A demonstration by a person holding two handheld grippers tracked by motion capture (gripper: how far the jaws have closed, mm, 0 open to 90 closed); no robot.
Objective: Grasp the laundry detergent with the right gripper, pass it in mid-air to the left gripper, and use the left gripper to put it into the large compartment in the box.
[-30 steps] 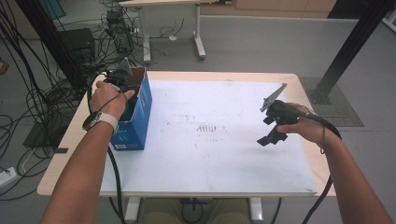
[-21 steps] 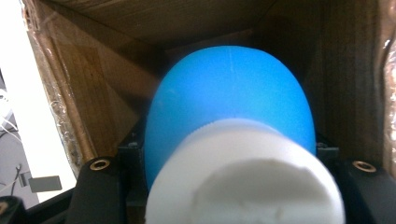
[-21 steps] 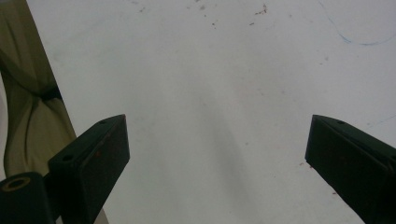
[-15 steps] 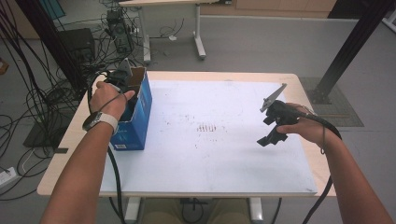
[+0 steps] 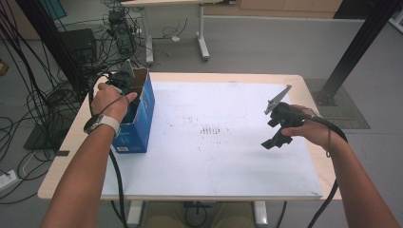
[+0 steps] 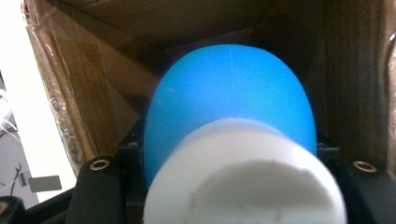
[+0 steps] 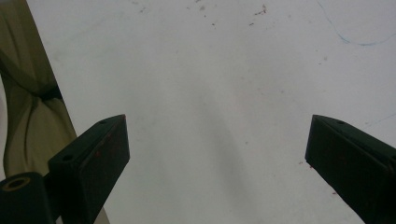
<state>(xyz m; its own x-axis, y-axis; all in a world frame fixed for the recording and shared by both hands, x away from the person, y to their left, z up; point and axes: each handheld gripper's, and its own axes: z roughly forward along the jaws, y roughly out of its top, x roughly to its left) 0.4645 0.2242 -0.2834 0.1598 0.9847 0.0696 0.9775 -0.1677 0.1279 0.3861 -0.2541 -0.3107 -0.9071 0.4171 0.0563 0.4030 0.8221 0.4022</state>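
Box [image 5: 138, 123] interior: bottle [image 6: 231, 112] cap-end toward cam.

white table [image 5: 228, 156] | floor cables [image 5: 28, 102] | second table [image 5: 157, 4] | black post [image 5: 354, 52]

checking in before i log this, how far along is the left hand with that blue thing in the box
Done: the left gripper is down in the open blue cardboard box and shut on a blue rounded object with a white ridged cap. In hand: that object sits between the jaws, inside the brown walls. Left: lifting it clear; the white table top bears none yet. The right gripper hangs open over it.
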